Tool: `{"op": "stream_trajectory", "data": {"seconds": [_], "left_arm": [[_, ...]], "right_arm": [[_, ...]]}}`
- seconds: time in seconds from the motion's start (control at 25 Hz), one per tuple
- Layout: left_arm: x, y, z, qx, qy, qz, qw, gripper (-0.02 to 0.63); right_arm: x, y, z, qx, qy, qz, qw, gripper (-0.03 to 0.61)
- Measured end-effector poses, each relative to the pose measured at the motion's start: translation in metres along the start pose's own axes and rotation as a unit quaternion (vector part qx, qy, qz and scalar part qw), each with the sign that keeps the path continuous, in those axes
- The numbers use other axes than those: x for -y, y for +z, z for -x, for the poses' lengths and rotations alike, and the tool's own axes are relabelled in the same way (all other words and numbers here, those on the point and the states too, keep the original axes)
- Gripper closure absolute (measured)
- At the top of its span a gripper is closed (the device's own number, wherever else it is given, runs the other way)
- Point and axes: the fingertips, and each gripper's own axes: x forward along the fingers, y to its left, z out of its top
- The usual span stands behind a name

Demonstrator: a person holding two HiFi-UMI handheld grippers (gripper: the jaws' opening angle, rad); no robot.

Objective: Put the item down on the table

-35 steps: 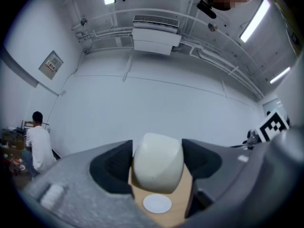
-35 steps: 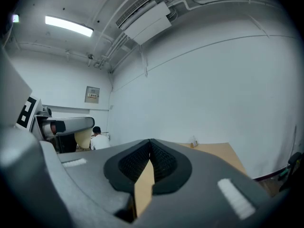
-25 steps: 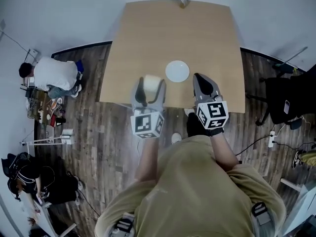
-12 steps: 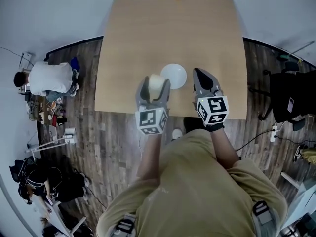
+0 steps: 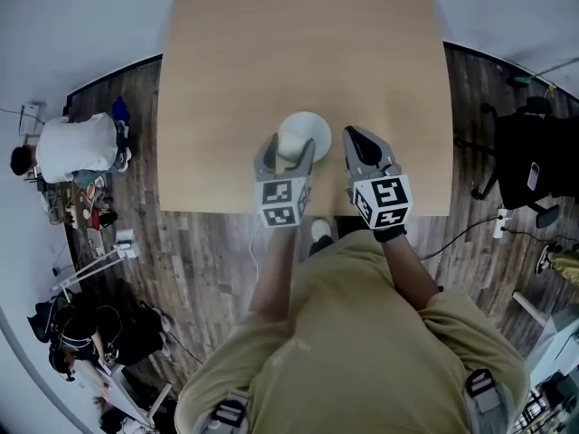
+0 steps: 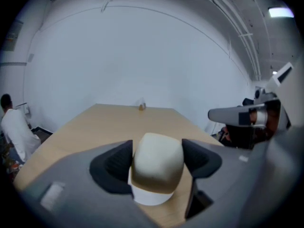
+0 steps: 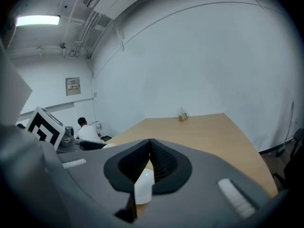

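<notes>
The left tool point(image 5: 288, 155) is closed on a cream-coloured rounded item point(image 5: 292, 139). In the left gripper view, the two dark pads press the sides of this item point(image 6: 157, 152) and the jaws stand only as far apart as the item is wide. The item is held in the lower middle of the head view, directly over a white plate point(image 5: 317, 125) which lies on the light wooden counter point(image 5: 271, 43) near its lower edge. Under the item, the left gripper view shows the plate point(image 6: 151, 197) as a white rim (I cannot tell whether the item touches the plate or hangs just above it).

The right tool point(image 5: 360, 145) is just to the right of the plate in the head view, over the same lower edge of the counter. Its jaws are together, the ribbed pads meeting at the tips point(image 7: 150, 144), and they grip nothing.

At the far end of the counter stands a small holder point(image 7: 182, 115), well apart from the plate. At the left side of the head view, a person in a white top point(image 5: 68, 147) is down on the dark wooden floor point(image 5: 208, 260). At the right side there is a black chair point(image 5: 532, 170).
</notes>
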Motion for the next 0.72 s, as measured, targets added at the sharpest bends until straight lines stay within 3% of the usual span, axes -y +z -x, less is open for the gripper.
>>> {"op": "stream_trajectory", "data": {"seconds": [0.36, 0.72], "left_arm": [[-0.005, -0.064, -0.066, -0.133, -0.005, -0.037, 0.9903, 0.290], [-0.005, -0.110, -0.115, -0.206, -0.016, -0.037, 0.9778, 0.290]], "right_arm": [[0.031, -0.031, -0.021, -0.034, -0.008, -0.033, 0.999, 0.572], [0.050, -0.054, -0.032, -0.059, -0.009, -0.048, 0.997, 0.572]]}}
